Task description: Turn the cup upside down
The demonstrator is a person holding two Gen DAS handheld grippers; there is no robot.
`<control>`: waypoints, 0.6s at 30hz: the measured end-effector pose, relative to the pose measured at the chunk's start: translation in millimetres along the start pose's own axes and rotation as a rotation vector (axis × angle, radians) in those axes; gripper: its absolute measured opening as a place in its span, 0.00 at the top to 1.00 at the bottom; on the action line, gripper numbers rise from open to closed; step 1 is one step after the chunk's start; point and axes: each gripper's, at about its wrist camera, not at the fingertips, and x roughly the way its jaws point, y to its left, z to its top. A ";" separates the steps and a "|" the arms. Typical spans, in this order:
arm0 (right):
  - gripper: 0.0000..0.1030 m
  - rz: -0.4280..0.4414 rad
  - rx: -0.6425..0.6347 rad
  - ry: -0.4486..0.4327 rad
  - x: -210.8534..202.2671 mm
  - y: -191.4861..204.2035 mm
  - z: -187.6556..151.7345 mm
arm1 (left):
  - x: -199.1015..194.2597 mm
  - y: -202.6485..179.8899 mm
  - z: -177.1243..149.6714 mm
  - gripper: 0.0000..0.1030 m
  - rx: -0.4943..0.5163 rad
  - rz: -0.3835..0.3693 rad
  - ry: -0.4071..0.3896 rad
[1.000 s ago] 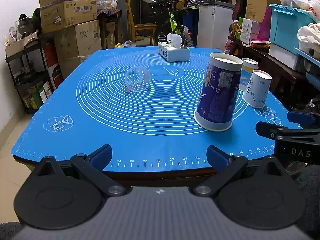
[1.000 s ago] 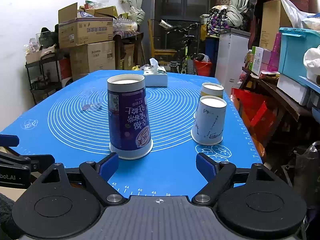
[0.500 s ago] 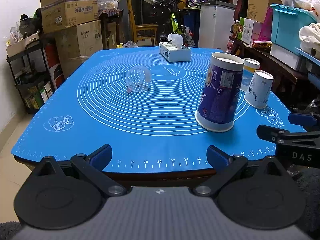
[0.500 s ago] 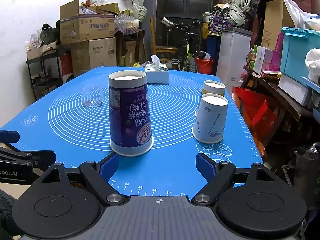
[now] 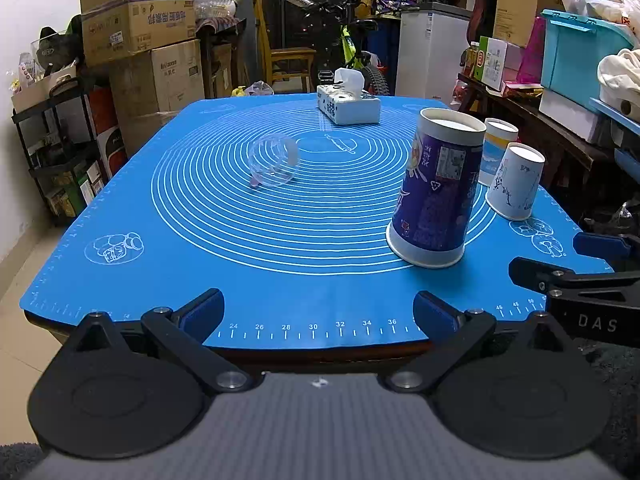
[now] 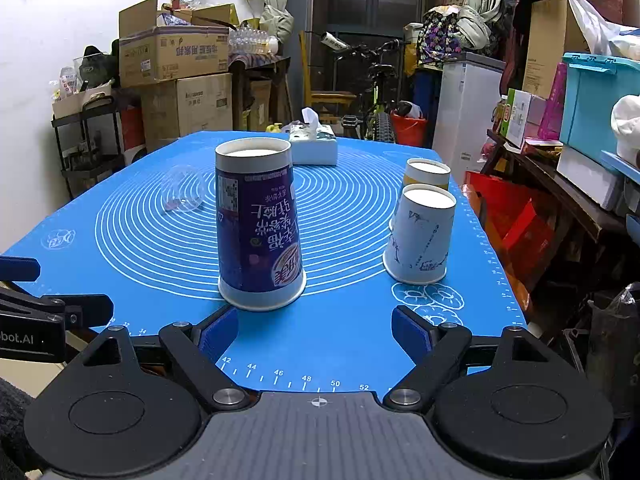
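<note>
Covering the table ahead of both grippers: blue mat (image 6: 132,248). Tissue box (image 5: 349,108), far. Purple cup (image 6: 258,226), just beyond right gripper (image 6: 314,330), already mouth-down. Two small cups (image 6: 420,236), right, inverted. Clear cup (image 5: 273,160), well ahead of left gripper (image 5: 316,312), lying sideways, seemingly unflipped. Both grippers spread, empty; path unobstructed.
</note>
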 end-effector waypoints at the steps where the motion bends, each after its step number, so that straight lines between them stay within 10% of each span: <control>1: 0.16 0.000 0.000 0.002 0.5 0.0 -0.3 | 0.0 -0.2 0.0 0.03 0.000 0.000 0.001; 18: 0.16 0.002 -0.001 0.012 4.3 -0.6 -1.8 | 1.0 -0.6 -0.3 0.03 0.000 0.002 0.005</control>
